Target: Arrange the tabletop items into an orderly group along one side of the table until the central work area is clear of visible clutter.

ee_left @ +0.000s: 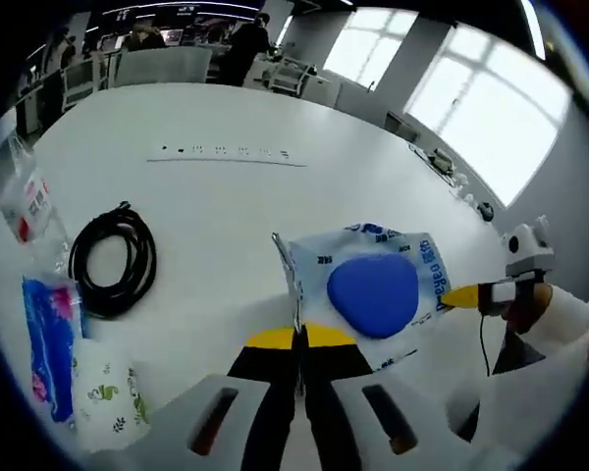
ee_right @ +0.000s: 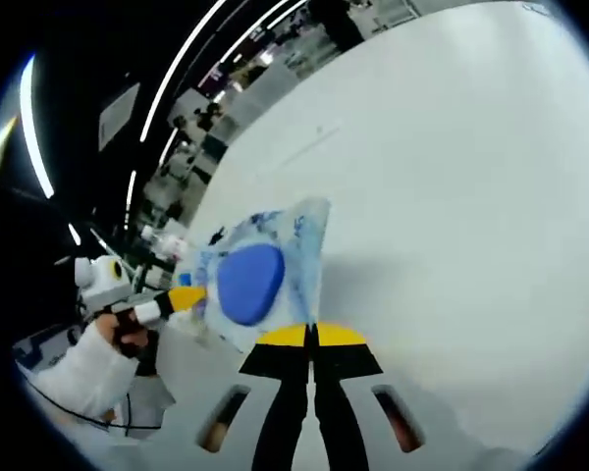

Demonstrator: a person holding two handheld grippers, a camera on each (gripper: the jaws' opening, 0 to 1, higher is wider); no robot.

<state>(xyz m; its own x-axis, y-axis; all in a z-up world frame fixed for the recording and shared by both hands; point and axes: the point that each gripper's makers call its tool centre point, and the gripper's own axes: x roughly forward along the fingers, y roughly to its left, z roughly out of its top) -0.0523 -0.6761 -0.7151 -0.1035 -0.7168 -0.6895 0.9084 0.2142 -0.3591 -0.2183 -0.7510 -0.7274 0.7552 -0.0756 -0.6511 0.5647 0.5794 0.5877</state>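
A white and blue wet-wipe pack [ee_left: 373, 289] with a round blue lid hangs stretched between my two grippers, a little above the white table [ee_left: 236, 206]. My left gripper [ee_left: 299, 337] is shut on the pack's near edge. The right gripper [ee_left: 461, 294] comes in from the right with its yellow tip pinching the pack's opposite edge. In the right gripper view, the same pack [ee_right: 250, 280] sits just beyond my right gripper [ee_right: 311, 336], which is shut on its edge. The left gripper [ee_right: 187, 297] holds the far side there, with a person's hand behind it.
Along the table's left side lie a coiled black cable [ee_left: 113, 260], a clear packet with a red label [ee_left: 25, 211], a blue tissue pack [ee_left: 49, 358] and a patterned paper cup [ee_left: 108, 397]. A socket strip [ee_left: 226, 154] is set into the table farther off.
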